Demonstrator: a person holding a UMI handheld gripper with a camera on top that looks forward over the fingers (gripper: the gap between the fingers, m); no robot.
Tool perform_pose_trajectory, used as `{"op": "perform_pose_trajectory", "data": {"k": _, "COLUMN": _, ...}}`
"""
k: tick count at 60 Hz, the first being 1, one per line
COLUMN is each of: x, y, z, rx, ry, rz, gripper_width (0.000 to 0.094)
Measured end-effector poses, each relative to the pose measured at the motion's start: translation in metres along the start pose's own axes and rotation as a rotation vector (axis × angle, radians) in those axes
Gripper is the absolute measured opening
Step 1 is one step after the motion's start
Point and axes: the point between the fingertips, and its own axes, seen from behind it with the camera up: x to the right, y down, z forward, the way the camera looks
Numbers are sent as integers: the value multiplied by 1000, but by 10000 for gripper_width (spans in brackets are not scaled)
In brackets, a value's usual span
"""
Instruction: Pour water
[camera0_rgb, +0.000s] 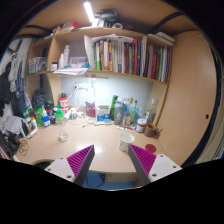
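My gripper (110, 163) is open, its two magenta pads spread wide with only bare desk between them. A small white cup (126, 143) stands on the light wooden desk (95, 140), just ahead of the right finger (143, 162) and apart from it. Several bottles (125, 110) stand in a cluster at the back of the desk, beyond the cup. Nothing is held.
Bookshelves (120, 55) with books hang above the desk. More bottles and containers (45, 112) crowd the back left. A wooden side panel (190, 100) bounds the desk on the right. The desk's front edge runs just under the fingers, with a blue object (95, 180) below it.
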Motion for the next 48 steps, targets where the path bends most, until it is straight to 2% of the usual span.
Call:
{"op": "perform_pose_trajectory", "data": {"k": 7, "x": -15, "y": -5, "z": -5, "rx": 24, "ry": 29, "rz": 14, "gripper_width": 791}}
{"op": "perform_pose_trajectory", "data": {"k": 19, "x": -52, "y": -3, "z": 17, "rx": 35, "ry": 9, "rz": 45, "gripper_width": 791}}
{"op": "perform_pose_trajectory", "data": {"k": 24, "x": -83, "y": -2, "z": 41, "rx": 57, "ry": -42, "rz": 55, "gripper_width": 793}}
{"op": "perform_pose_trajectory", "data": {"k": 33, "x": -164, "y": 2, "z": 116, "rx": 140, "ry": -201, "rz": 30, "gripper_width": 795}}
{"op": "perform_pose_trajectory", "data": {"k": 40, "x": -237, "y": 18, "z": 187, "rx": 140, "ry": -310, "rz": 23, "gripper_width": 796}}
{"op": "perform_pose_trajectory", "data": {"k": 48, "x": -306, "y": 17, "z": 260, "rx": 181, "ry": -362, "rz": -15, "gripper_width": 791}}
